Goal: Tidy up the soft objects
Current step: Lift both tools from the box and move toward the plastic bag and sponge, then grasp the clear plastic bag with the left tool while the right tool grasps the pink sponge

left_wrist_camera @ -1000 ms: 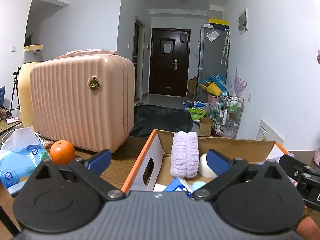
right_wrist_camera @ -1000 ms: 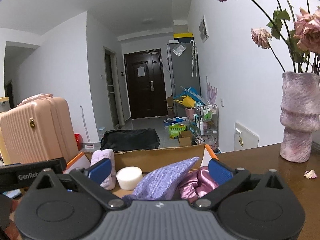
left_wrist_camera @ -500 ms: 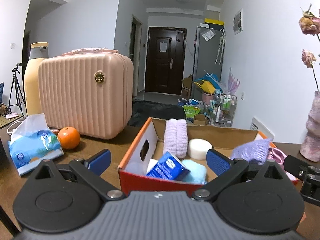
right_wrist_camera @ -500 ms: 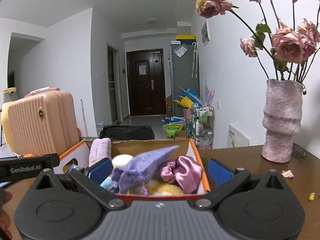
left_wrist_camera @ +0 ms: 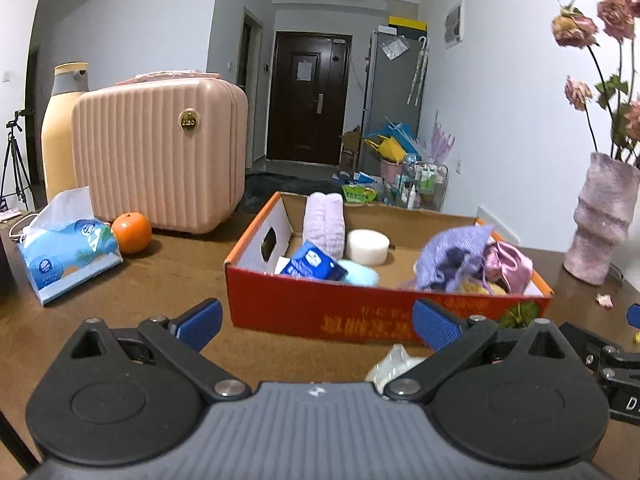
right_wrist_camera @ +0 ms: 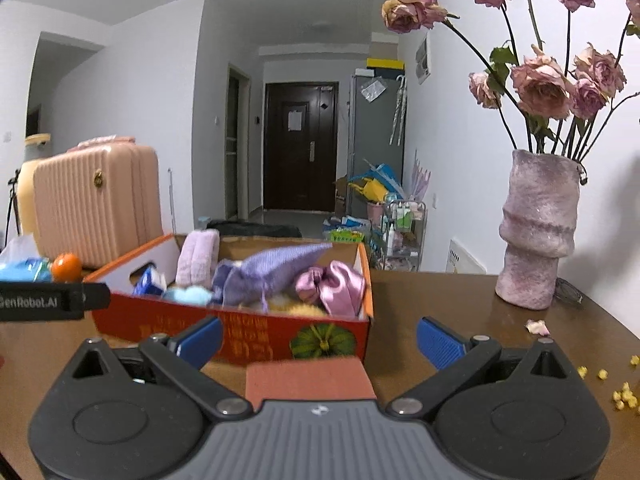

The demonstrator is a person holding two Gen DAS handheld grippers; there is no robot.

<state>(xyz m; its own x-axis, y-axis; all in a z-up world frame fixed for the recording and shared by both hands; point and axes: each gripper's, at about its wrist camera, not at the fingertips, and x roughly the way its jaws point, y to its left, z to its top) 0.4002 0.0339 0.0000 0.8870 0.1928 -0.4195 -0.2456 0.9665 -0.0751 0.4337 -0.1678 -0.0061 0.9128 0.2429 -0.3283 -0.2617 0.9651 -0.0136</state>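
Observation:
A red and orange cardboard box (left_wrist_camera: 320,308) (right_wrist_camera: 256,330) stands on the brown table. In it lie a rolled lilac towel (left_wrist_camera: 323,224), a white round pad (left_wrist_camera: 367,245), a blue packet (left_wrist_camera: 313,267), a light blue soft thing (left_wrist_camera: 360,278), a purple knit pouch (left_wrist_camera: 454,256) (right_wrist_camera: 276,268), a pink satin scrunchie (left_wrist_camera: 506,266) (right_wrist_camera: 334,286) and something yellow and fluffy (right_wrist_camera: 298,308). My left gripper (left_wrist_camera: 316,326) is open and empty, in front of the box. My right gripper (right_wrist_camera: 318,338) is open and empty, in front of the box's right end.
A pink ribbed case (left_wrist_camera: 160,156), an orange (left_wrist_camera: 131,233) and a tissue pack (left_wrist_camera: 66,246) stand left of the box. A pink vase of dried roses (right_wrist_camera: 538,232) stands at the right, with petals and crumbs (right_wrist_camera: 624,398) on the table. A crumpled white wrapper (left_wrist_camera: 394,364) lies near the left gripper.
Both grippers have drawn back from over the box toward the table's near side. The whole box and its red front now show. Both stay open and empty.

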